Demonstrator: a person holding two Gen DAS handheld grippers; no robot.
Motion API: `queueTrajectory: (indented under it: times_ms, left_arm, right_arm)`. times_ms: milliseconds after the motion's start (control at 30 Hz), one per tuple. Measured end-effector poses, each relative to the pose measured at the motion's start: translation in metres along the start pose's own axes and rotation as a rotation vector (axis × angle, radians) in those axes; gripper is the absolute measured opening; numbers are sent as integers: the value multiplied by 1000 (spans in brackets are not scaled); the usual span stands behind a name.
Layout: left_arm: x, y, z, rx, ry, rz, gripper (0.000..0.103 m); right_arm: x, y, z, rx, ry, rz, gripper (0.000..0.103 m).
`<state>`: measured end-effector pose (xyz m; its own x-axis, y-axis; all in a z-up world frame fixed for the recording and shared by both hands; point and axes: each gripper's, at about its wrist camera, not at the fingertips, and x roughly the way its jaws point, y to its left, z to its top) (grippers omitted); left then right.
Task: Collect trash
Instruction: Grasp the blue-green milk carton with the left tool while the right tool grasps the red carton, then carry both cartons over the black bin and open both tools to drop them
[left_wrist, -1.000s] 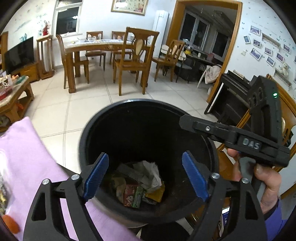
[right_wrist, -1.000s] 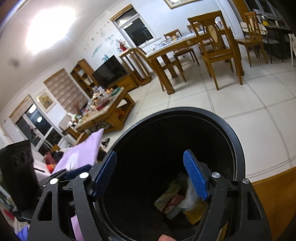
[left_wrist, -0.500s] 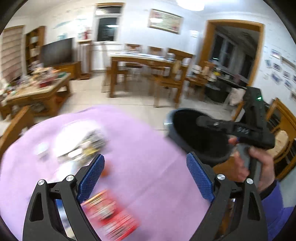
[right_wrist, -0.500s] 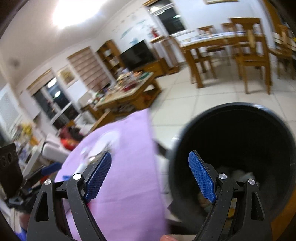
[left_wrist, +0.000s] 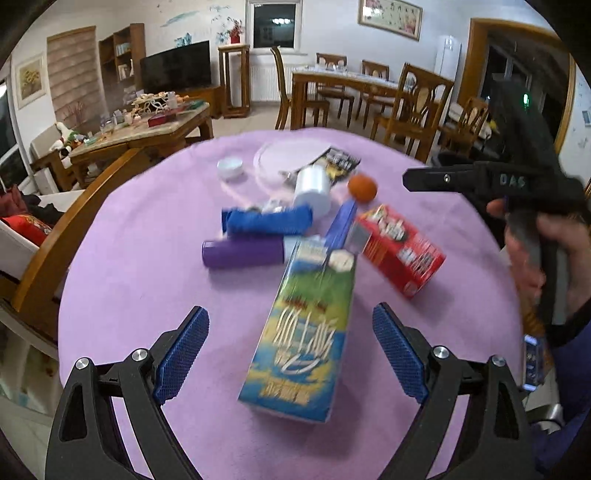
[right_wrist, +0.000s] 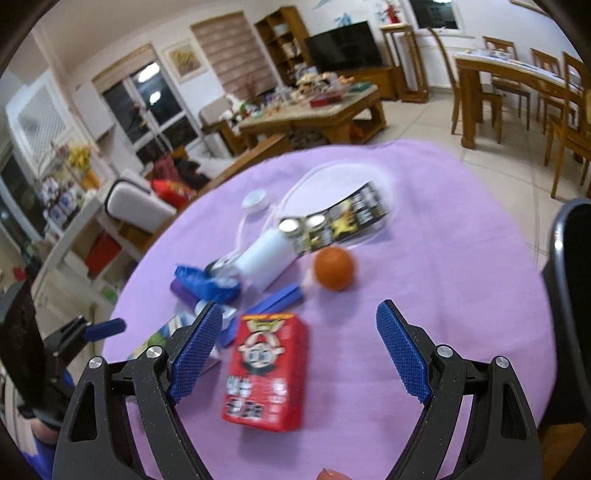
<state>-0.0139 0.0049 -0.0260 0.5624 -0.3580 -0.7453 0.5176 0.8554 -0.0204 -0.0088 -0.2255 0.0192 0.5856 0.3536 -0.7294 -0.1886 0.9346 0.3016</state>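
Left wrist view first: my left gripper (left_wrist: 290, 354) has its blue fingers (left_wrist: 181, 354) spread wide with nothing pressed between them, and right out ahead, lying flat on the purple-clothed counter (left_wrist: 140, 280), is the tall blue-and-green carton (left_wrist: 301, 328). Its long axis runs away from me, leaning slightly to the right, so its near short end sits almost centred in the gap; I'd judge the fingers are already set to straddle its narrow width. Past it to the right lies the red carton (left_wrist: 400, 249), angled across, then the purple tube (left_wrist: 242, 253), the blue wrapper (left_wrist: 267, 221), a white cup on its side (left_wrist: 312, 188) and an orange ball (left_wrist: 362, 187). Over on the right wrist view, my right gripper (right_wrist: 299, 350) is just as wide apart and empty, with that red carton (right_wrist: 266, 373) lengthwise just inside the left finger, off-centre. The black bin's rim (right_wrist: 565, 280) shows at the right edge. So it's left hand for blue, right hand for red.
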Motion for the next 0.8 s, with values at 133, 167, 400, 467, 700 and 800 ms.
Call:
queueTrajectory:
  times_ms: [133,167,400,467,700,800]
  left_arm:
    - [12,7,-8,-1,17,-6,80]
    - [18,9,-5,-16,21,-32,73]
    - [23,17,-6,-47,19,-56,52]
    - [23,20,-5,-56,12,-68,51]
    - [4,17,3,-61,-56,-73,51]
    - [-6,10,13,-57,-97,-71,51]
  right_arm:
    - [16,15,-11,-61,72,-39,84]
    - [18,12,-16,-65,83,-47,84]
    - [35,14,-31,-75,140,-97,84]
    - [36,15,-33,-95,136,-108,69]
    - [28,15,-31,-129,91,-103,52]
    - [12,11,-27,-114,34,-78,52]
